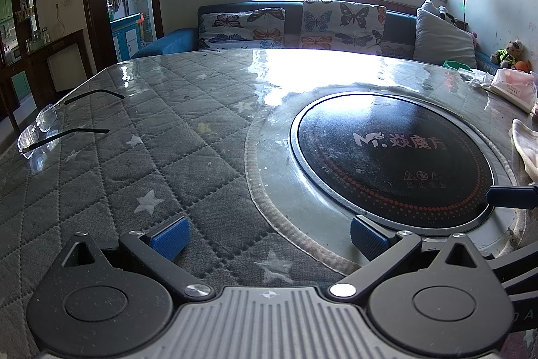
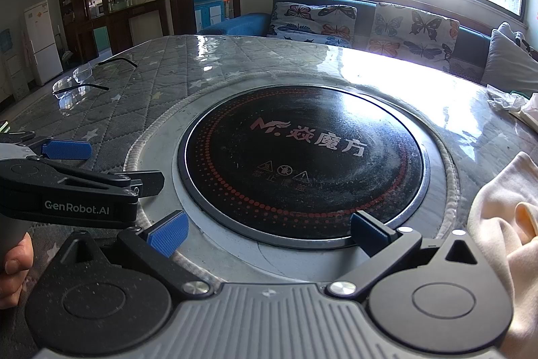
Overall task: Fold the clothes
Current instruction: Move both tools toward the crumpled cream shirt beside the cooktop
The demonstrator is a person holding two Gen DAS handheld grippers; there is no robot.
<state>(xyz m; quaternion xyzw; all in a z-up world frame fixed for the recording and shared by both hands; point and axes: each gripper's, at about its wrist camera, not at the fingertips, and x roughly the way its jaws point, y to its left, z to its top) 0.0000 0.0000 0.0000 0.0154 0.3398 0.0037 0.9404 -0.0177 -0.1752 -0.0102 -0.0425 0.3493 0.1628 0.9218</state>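
Right wrist view: both grippers, left (image 2: pixel 101 165) and right (image 2: pixel 269 232), jaws released, beside cream garment (image 2: pixel 504 217).

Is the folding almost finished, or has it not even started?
Not started, it looks like. Nothing folded shows. The cream cloth lies bunched at the table's right edge. The left gripper and right gripper are both open and empty, near the round cooktop. Grabbing the cloth, spreading it and folding it are all left.
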